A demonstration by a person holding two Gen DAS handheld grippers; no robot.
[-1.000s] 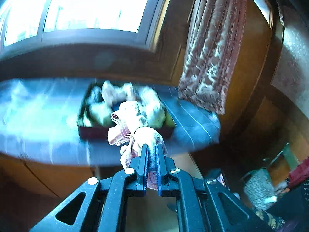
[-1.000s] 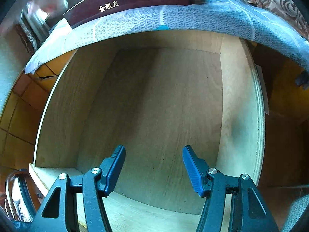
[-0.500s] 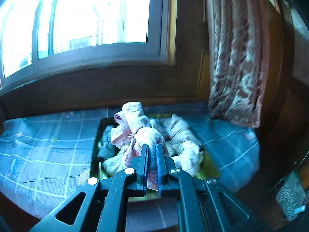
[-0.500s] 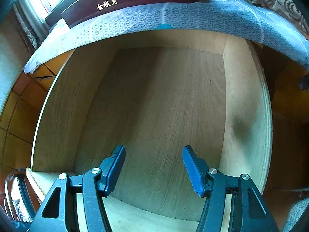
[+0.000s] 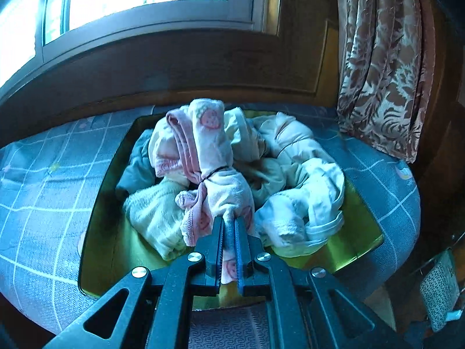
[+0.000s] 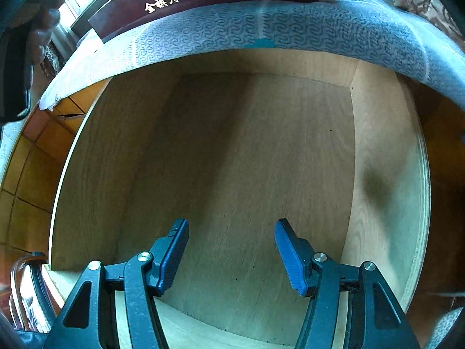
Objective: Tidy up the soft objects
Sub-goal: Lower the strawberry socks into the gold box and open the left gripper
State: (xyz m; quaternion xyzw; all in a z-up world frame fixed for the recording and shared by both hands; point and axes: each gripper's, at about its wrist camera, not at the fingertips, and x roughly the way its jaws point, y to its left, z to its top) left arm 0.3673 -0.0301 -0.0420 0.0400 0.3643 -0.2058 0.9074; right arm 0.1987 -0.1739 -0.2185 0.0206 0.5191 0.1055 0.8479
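Your left gripper [image 5: 229, 221] has its black jaws clamped tight on one end of a pink-and-white terry towel bundle printed with strawberries [image 5: 209, 157]. The bundle stands up and away from the fingertips, directly ahead of them, over the middle of the open box with the yellow-green lining [image 5: 98, 224]. A thin dark band cinches the cloth at its waist (the upper part fans out in pink-edged folds above it). Beside it in the box lie other pale rolled cloths [image 5: 302, 200], cream and white, crowded against one another, with a grey one at the left. The box sits on a blue checked tablecloth [image 5: 37, 192].

Your right gripper [image 6: 231, 250] holds nothing; its blue-padded jaws stand well apart over the bare floor of a pale plywood drawer [image 6: 238, 151].
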